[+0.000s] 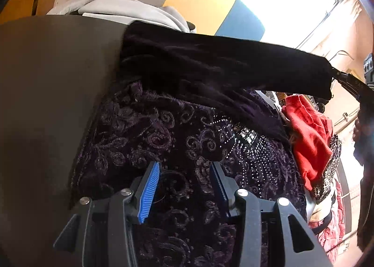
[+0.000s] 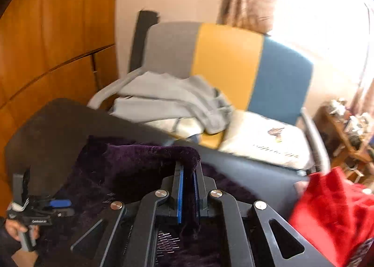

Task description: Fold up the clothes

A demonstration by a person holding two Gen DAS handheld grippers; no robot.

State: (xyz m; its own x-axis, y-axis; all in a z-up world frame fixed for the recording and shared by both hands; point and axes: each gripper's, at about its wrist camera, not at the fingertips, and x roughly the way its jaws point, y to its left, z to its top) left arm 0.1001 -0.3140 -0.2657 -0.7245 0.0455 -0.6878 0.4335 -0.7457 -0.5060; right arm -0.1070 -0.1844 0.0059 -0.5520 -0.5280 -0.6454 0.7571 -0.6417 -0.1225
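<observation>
Left gripper [image 1: 184, 187]: nearest the lens in the left wrist view, jaws about half open with nothing between them, hovering above the patterned front of the garment.
Right gripper [image 2: 188, 187]: jaws pinched shut on a fold of dark purple velvet, which bunches over the fingertips; from the left wrist view it shows at the far right edge, holding the end of a sleeve.
Purple velvet top [image 1: 177, 131]: spread on the dark table, swirl pattern and beadwork facing up, just under the left gripper.
Sleeve [image 1: 233, 66]: raised off the table and drawn out taut to the right, running from the body of the top to the right gripper.
Table [image 1: 51, 75]: bare to the left of the top.
Red garment [image 1: 308, 136]: heaped with a leopard-print piece at the right edge of the table, unfolded.
Chair [image 2: 224, 56]: beyond the table, holding grey clothes [image 2: 173, 98] that look folded, and a white piece beside them.
Progress: early on this item by my reading; one sleeve is lifted, seemingly to be laid across the body. No fold of the body is visible yet, and the red pile is left to do.
</observation>
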